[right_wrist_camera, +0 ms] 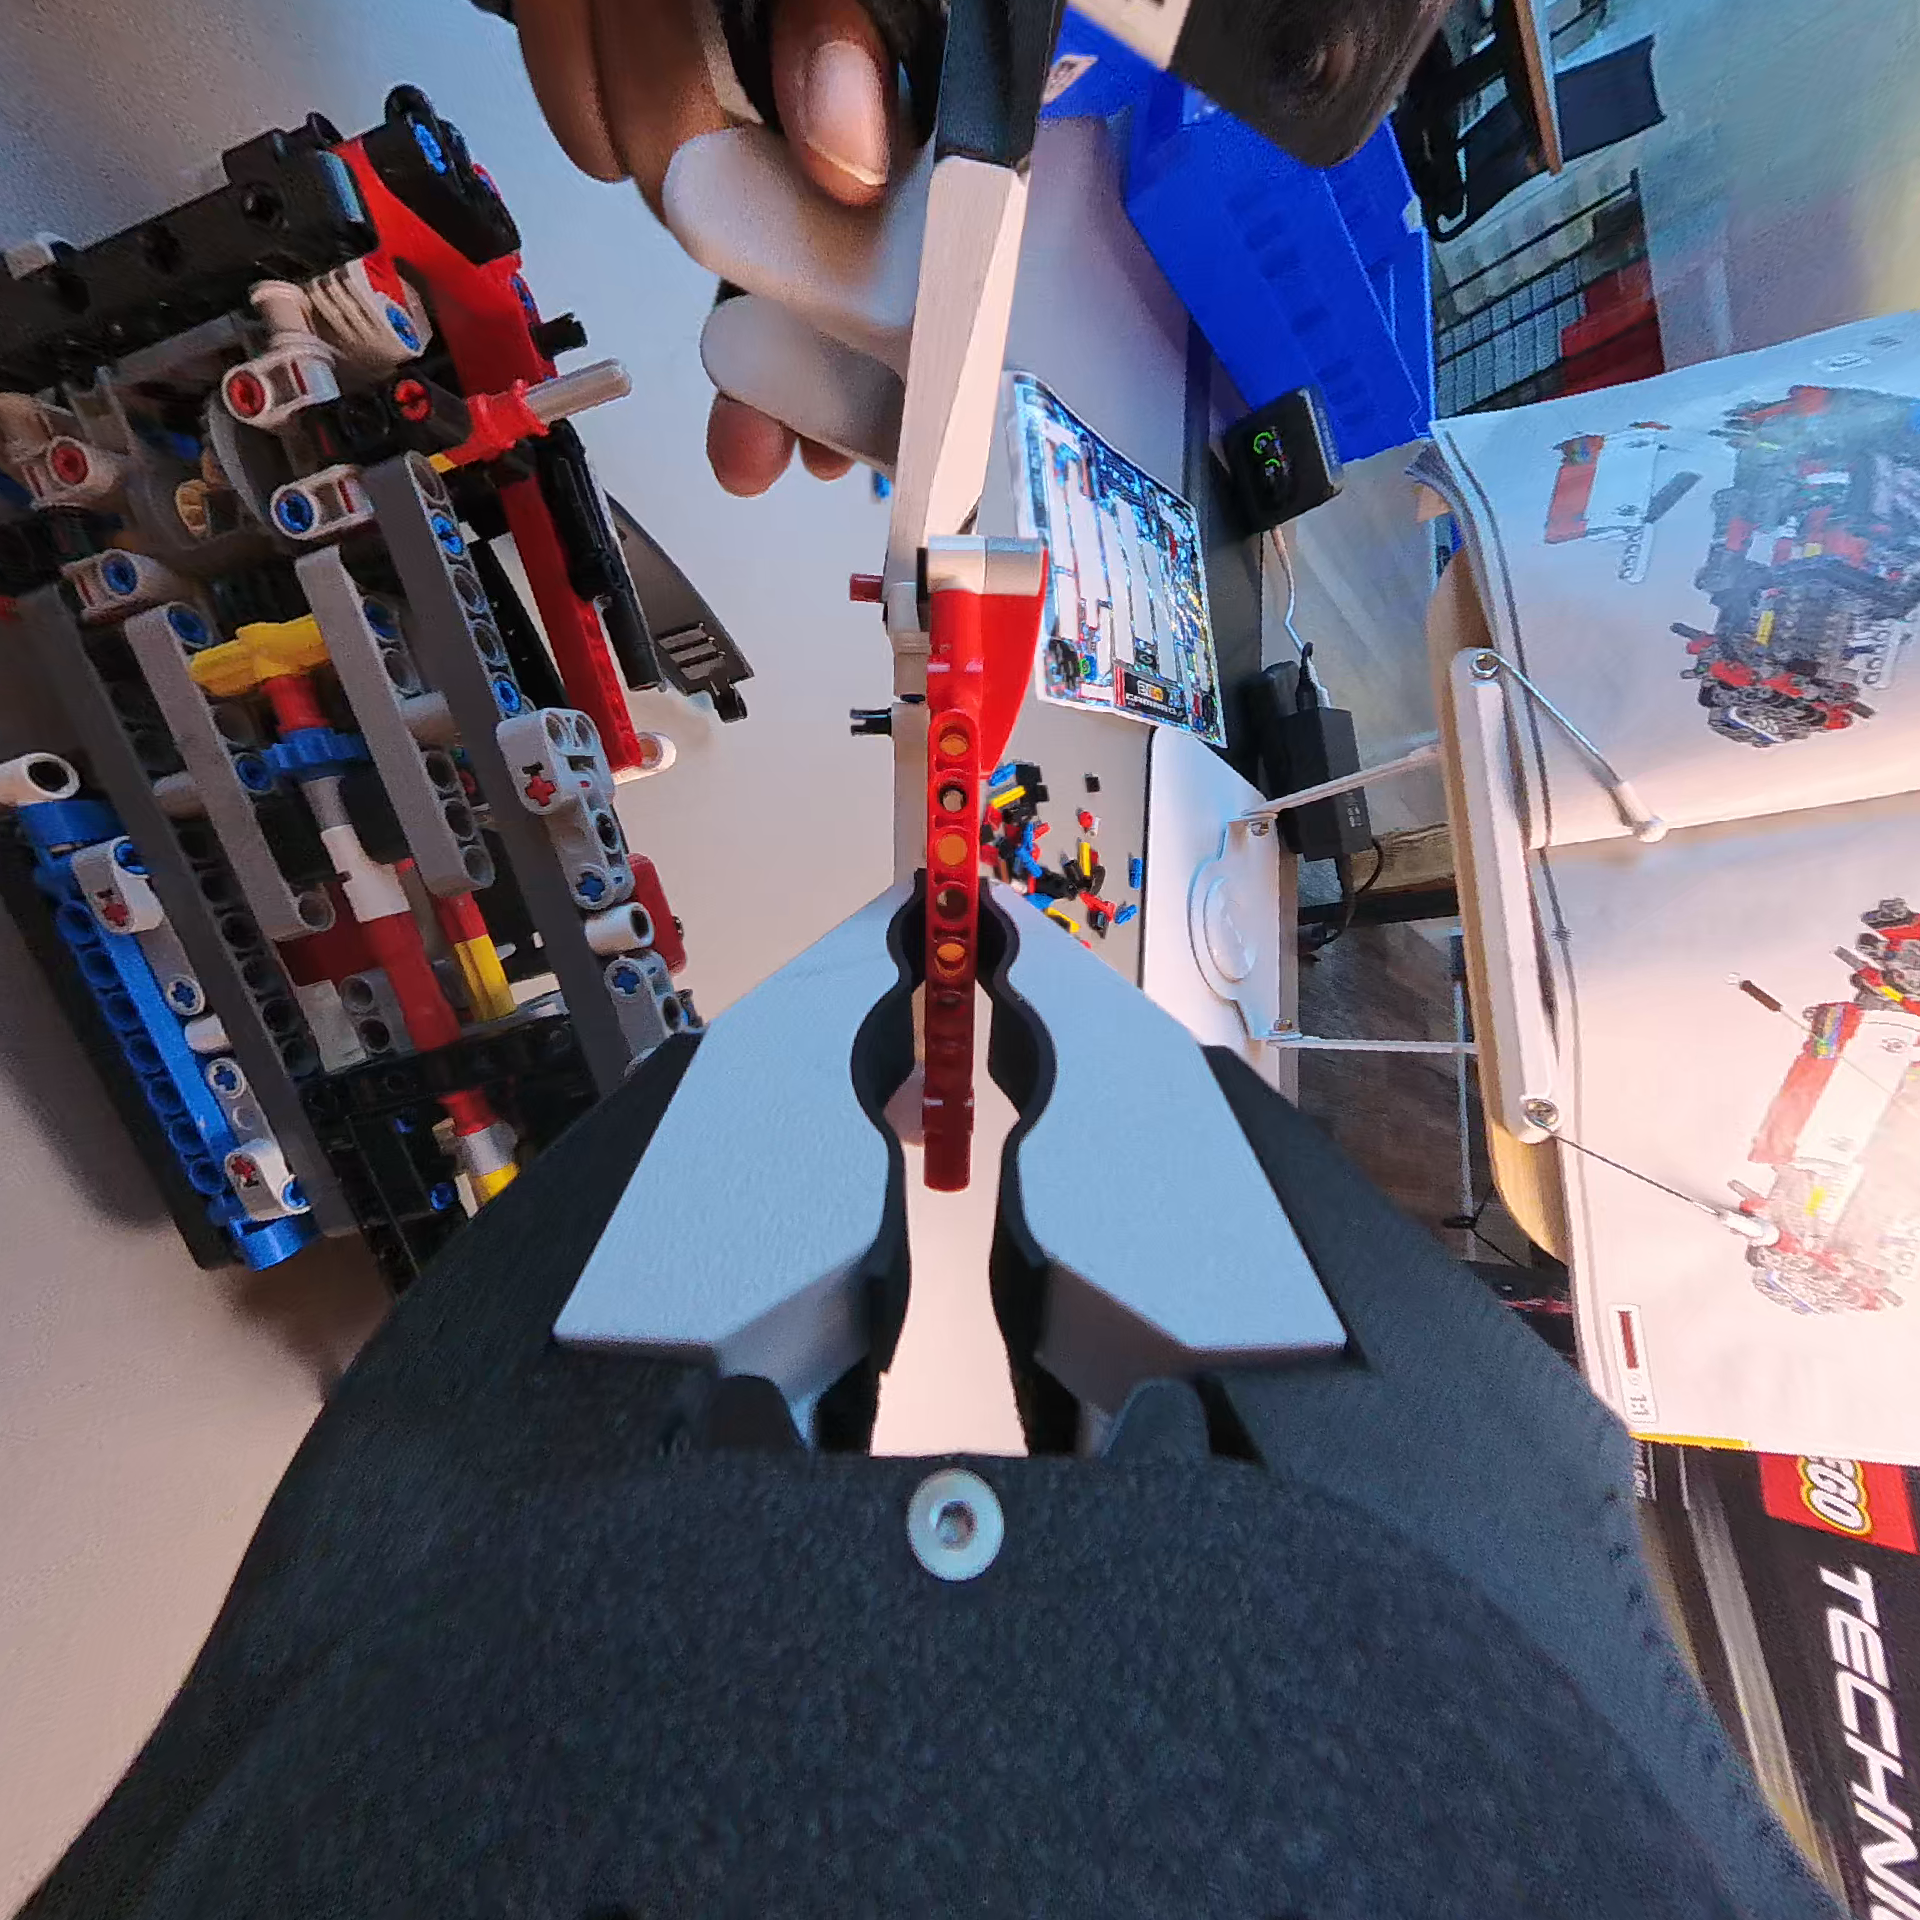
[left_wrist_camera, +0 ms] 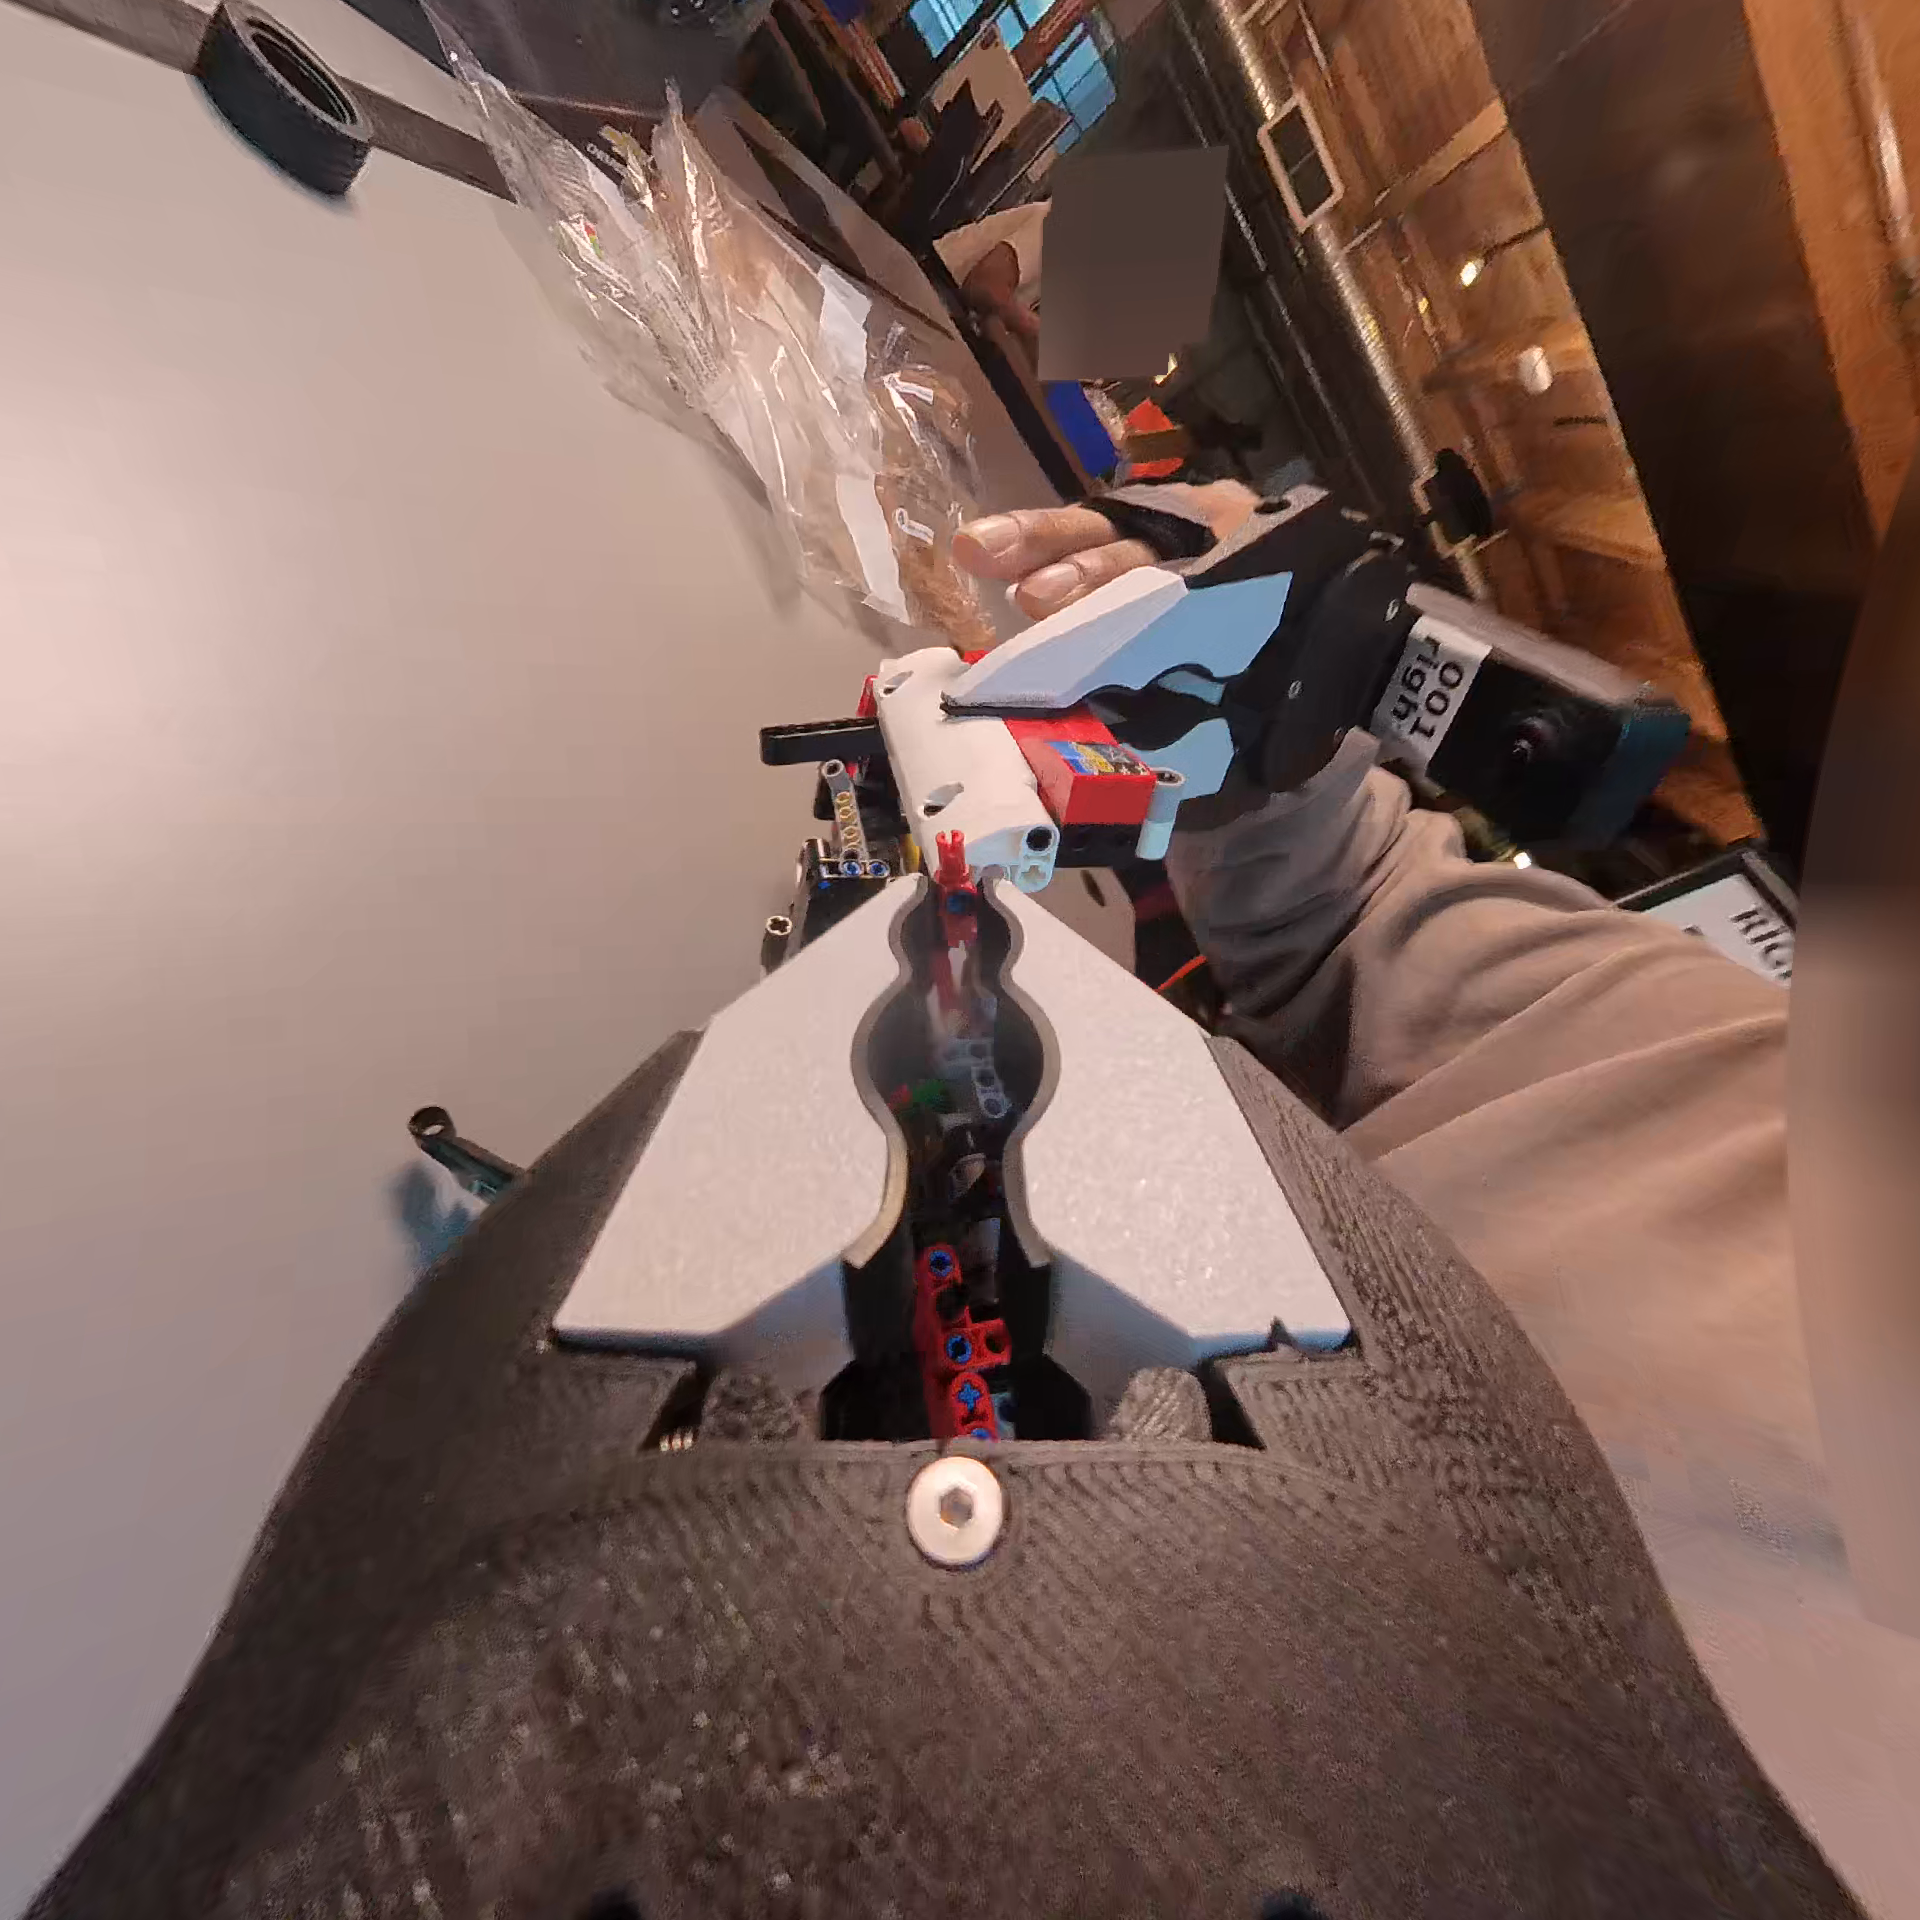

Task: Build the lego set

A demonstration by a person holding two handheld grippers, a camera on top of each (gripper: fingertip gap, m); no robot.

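Observation:
My right gripper (right_wrist_camera: 951,896) is shut on a sub-assembly: a red holed beam (right_wrist_camera: 951,831) joined to a white panel (right_wrist_camera: 961,343). In the left wrist view that gripper (left_wrist_camera: 1049,717) holds the white and red sub-assembly (left_wrist_camera: 966,769) above the table. My left gripper (left_wrist_camera: 951,883) is shut on a small red pin (left_wrist_camera: 949,857), its tip against the white panel's end. In the right wrist view the left gripper (right_wrist_camera: 914,566) comes down from the top with the red pin (right_wrist_camera: 864,587) at the panel's edge. The large part-built model (right_wrist_camera: 312,675) lies at the left.
Empty plastic bags (left_wrist_camera: 748,343) and a black tyre (left_wrist_camera: 291,104) lie on the white table. An open instruction booklet (right_wrist_camera: 1714,727) on a stand, a sticker sheet (right_wrist_camera: 1122,582), a pile of small loose pieces (right_wrist_camera: 1049,852), a blue bin (right_wrist_camera: 1278,260) and the set's box (right_wrist_camera: 1818,1662) are at the right. Left tips to right tips: about 5 cm.

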